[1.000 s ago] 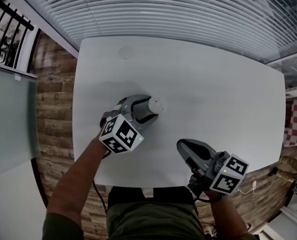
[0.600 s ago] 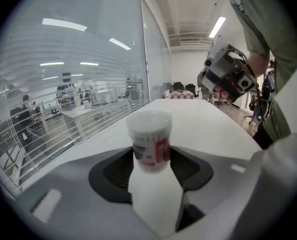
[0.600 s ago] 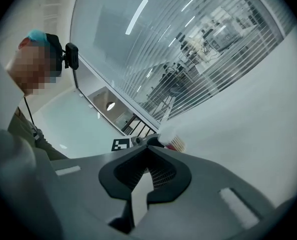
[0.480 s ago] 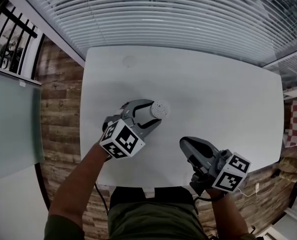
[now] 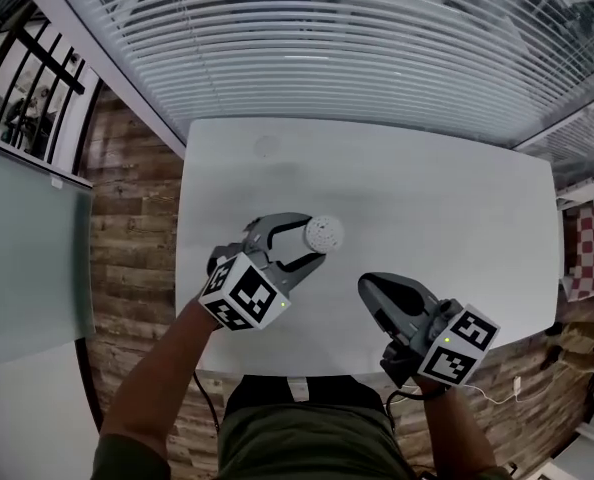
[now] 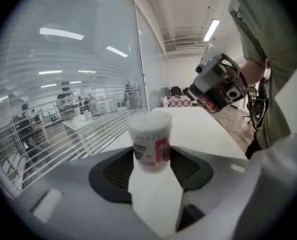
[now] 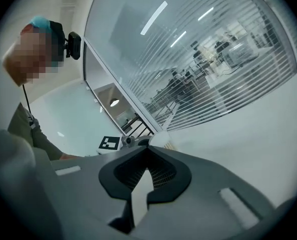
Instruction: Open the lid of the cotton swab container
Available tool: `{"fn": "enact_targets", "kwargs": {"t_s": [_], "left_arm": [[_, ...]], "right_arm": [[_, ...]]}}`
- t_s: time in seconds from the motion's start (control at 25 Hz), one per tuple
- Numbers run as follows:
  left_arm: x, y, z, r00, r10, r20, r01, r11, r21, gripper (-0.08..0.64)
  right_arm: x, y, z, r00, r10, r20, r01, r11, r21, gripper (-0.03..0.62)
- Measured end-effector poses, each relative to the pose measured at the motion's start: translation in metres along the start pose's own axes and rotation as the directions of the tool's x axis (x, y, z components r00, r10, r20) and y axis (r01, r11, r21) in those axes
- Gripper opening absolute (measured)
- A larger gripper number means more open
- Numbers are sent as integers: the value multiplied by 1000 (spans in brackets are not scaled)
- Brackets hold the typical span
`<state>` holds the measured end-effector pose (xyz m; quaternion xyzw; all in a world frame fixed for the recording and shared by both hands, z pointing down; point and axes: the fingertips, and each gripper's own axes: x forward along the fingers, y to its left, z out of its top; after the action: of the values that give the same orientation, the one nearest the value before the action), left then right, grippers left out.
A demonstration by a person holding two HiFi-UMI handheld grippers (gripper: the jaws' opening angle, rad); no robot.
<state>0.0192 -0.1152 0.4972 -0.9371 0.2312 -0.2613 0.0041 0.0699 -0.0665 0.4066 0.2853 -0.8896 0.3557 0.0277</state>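
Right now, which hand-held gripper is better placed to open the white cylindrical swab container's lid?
Right hand-held gripper: shut, empty and free; the left hand-held gripper holds the white cylindrical swab container.

**A:** Item?

**B:** Cotton swab container [image 6: 149, 140]: a small round tub of translucent white plastic, wider at the top than at the base. It carries a label [image 6: 157, 150] with a red patch and dark print too blurred to read.

**A:** Lid state?

**B:** White lid [image 5: 324, 233] is on and closed. In the head view its round top looks speckled with pale dots.

**A:** Pose and position?

**B:** Upright, over the near-left part of the white table [image 5: 457, 198]. It is clamped between the two jaws of the left gripper [image 5: 314, 239], one pad on each side. Cannot tell whether the base touches the table.
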Motion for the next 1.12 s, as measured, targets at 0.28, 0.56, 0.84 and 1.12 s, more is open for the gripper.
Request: {"fn": "enact_targets", "kwargs": {"t_s": [0.28,0.56,0.84,1.12], "left_arm": [[-22,-3,31,1000,-12,10,11,999,30,235],[-47,-12,61,1000,-21,8,20,1000,22,233],[-70,-12,84,1000,-17,9,17,1000,16,233],[-86,-9,96,1000,2,7,-2,1000,-6,233]], "right_arm": [[-4,17,32,999,9,38,-6,997,-73,9],[-5,48,63,998,46,33,-37,969,-246,11],[-1,79,85,998,56,-9,-55,909,-414,14],[6,99,95,995,43,-94,-88,830,-551,61]]}}
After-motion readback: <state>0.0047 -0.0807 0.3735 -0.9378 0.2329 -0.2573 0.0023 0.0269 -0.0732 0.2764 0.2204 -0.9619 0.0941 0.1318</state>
